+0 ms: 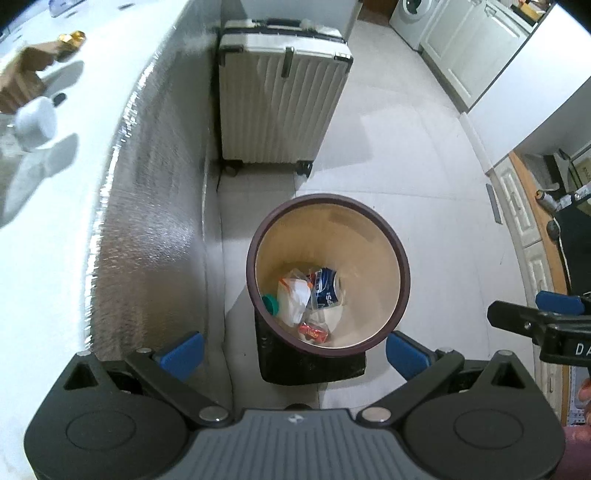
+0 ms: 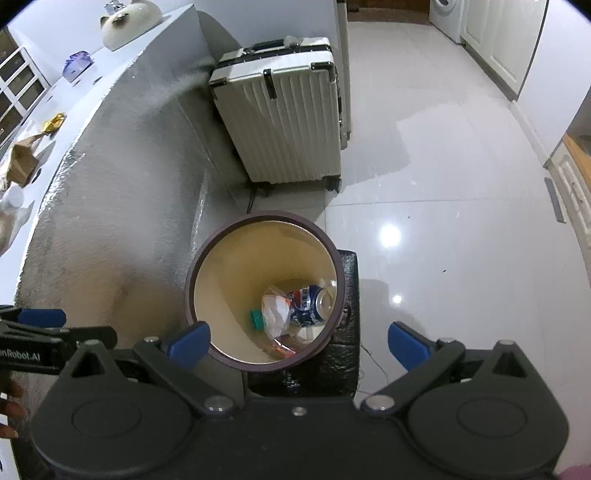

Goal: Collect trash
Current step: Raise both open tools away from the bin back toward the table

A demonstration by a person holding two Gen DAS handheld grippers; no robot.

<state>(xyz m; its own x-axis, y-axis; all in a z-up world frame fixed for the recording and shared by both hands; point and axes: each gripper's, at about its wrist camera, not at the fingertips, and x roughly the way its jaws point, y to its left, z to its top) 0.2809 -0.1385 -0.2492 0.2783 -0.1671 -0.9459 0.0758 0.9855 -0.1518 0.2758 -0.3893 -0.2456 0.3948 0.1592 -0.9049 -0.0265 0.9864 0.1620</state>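
A round bin with a dark rim [image 1: 400, 266] [image 2: 334, 254] and cream inside stands on the floor beside the counter. Inside lie a blue can [image 1: 327, 288] [image 2: 308, 304], a white wrapper [image 1: 295, 299] [image 2: 275, 314], a teal cap [image 1: 271, 304] [image 2: 256, 319] and a red packet [image 1: 313, 331] [image 2: 282, 349]. My left gripper [image 1: 293, 354] is open and empty above the bin's near rim. My right gripper [image 2: 299, 343] is open and empty above the bin too. On the counter lie a brown paper bag [image 1: 20, 85] [image 2: 22, 162], a gold wrapper [image 1: 72, 38] [image 2: 54, 122] and a white bottle [image 1: 35, 122] [image 2: 13, 197].
A white suitcase [image 1: 280, 92] [image 2: 280, 118] stands on the tiled floor behind the bin. The counter [image 1: 44, 221] [image 2: 110, 184] with its silver side runs along the left. A black box [image 1: 314, 369] [image 2: 347, 314] sits beside the bin. Cabinets and a washing machine [image 1: 413, 14] are at the far right.
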